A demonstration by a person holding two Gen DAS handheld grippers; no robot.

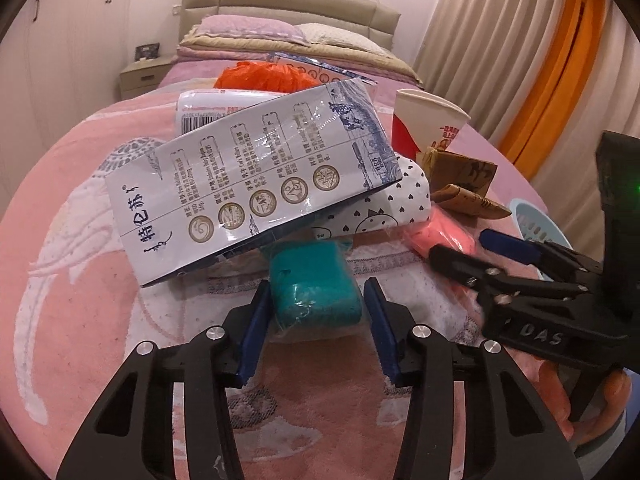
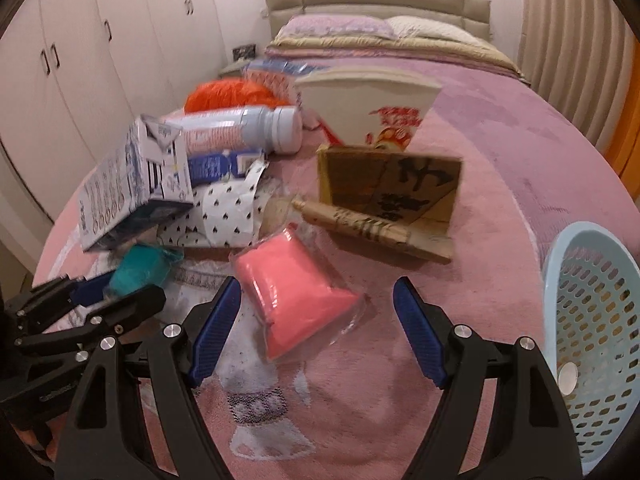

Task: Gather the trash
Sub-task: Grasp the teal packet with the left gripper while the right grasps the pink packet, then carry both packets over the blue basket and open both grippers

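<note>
The left tongs (image 1: 316,316) stand open astride the teal packet (image 1: 314,292); the right tongs (image 2: 316,320), also open, flank the pink packet (image 2: 296,292). Both packets look light, soft, slippery in film: pinch mid-body. The basket (image 2: 592,320) waits right of the right tongs.

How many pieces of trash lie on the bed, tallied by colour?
Teal plastic-wrapped packet: 1
Pink plastic-wrapped packet: 1
Orange crumpled plastic bag: 1
Brown flattened cardboard box: 1
White-and-blue: milk carton, plastic bottle, heart-print wrapper: 3
White-and-red paper cup: 1
Total: 8
</note>
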